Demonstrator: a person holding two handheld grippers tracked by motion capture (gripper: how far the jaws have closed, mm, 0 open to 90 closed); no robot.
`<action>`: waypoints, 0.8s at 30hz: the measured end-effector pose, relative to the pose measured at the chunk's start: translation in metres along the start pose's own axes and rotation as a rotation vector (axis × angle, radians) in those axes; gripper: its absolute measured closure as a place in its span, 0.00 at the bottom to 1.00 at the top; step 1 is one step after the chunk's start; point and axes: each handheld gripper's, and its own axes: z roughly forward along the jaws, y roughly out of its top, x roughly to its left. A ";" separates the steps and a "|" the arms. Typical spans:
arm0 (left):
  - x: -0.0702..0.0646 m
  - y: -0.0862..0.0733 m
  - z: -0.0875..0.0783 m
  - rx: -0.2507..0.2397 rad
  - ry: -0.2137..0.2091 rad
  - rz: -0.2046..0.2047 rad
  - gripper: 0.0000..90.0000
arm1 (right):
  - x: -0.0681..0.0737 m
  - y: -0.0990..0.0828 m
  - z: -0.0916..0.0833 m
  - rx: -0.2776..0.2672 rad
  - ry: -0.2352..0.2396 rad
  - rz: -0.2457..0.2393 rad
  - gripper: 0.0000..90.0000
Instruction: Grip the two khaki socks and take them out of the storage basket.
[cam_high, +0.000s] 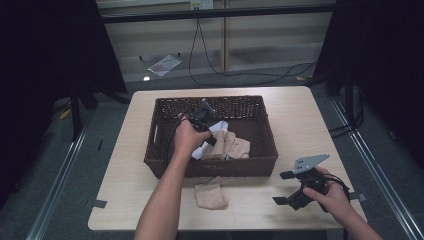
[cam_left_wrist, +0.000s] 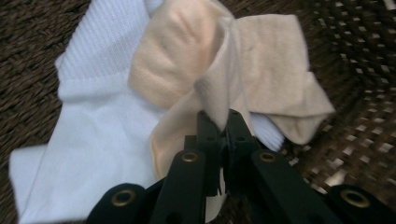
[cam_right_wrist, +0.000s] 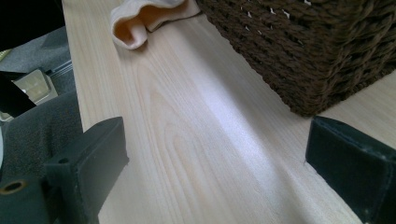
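left tongs (cam_left_wrist: 223, 122) pinching beige sock (cam_left_wrist: 219, 70), crumpled | right tongs (cam_right_wrist: 224, 163) spread

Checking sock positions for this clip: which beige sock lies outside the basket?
The beige sock on the table, just in front of the basket; the other beige sock is inside, pinched by the left gripper.

From above the near edge, we looked forward and down over the whole tabletop (cam_high: 295, 120) and the wicker basket (cam_high: 165, 107). Our left camera rode close inside that basket (cam_left_wrist: 359, 93), facing down along its tongs (cam_left_wrist: 223, 122). Our right camera sat low over the tabletop (cam_right_wrist: 196, 140), sharing the basket's corner (cam_right_wrist: 303, 56) and a beige sock (cam_right_wrist: 140, 18).
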 end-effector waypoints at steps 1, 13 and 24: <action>0.000 0.000 -0.005 -0.004 -0.013 -0.005 0.97 | 0.000 0.000 0.000 0.001 -0.001 -0.002 0.06; -0.011 0.000 -0.056 0.036 -0.055 0.014 0.97 | 0.000 0.000 0.000 0.000 0.000 -0.001 0.06; -0.019 -0.004 -0.096 0.076 -0.057 0.008 0.97 | 0.000 0.000 0.000 -0.004 -0.002 -0.004 0.06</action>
